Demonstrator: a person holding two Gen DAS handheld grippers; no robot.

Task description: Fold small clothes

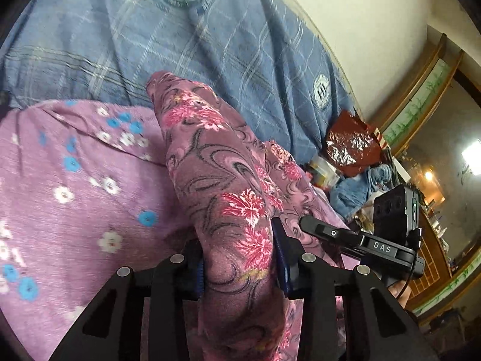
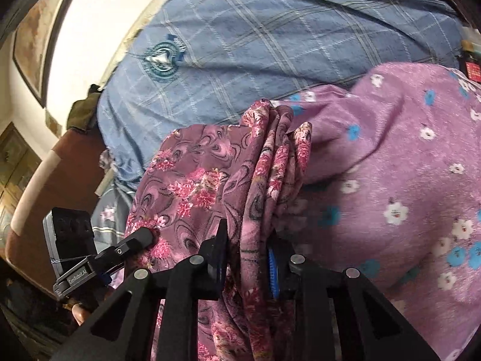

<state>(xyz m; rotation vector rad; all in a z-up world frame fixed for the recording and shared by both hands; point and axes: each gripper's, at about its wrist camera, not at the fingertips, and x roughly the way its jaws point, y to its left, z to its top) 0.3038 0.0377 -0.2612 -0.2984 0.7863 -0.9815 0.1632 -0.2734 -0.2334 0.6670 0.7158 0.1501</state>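
Note:
A mauve garment with a pink flower print is bunched and held up over the bed. My left gripper is shut on a thick fold of it. In the right wrist view the same garment hangs in folds, and my right gripper is shut on another bunched part of it. The right gripper shows at the right of the left wrist view, and the left gripper shows at the lower left of the right wrist view, each touching the cloth.
A lilac cloth with white and blue flowers lies under the garment; it also shows in the right wrist view. A blue plaid sheet covers the bed behind. A red shiny bag and clutter lie at the bed's right edge.

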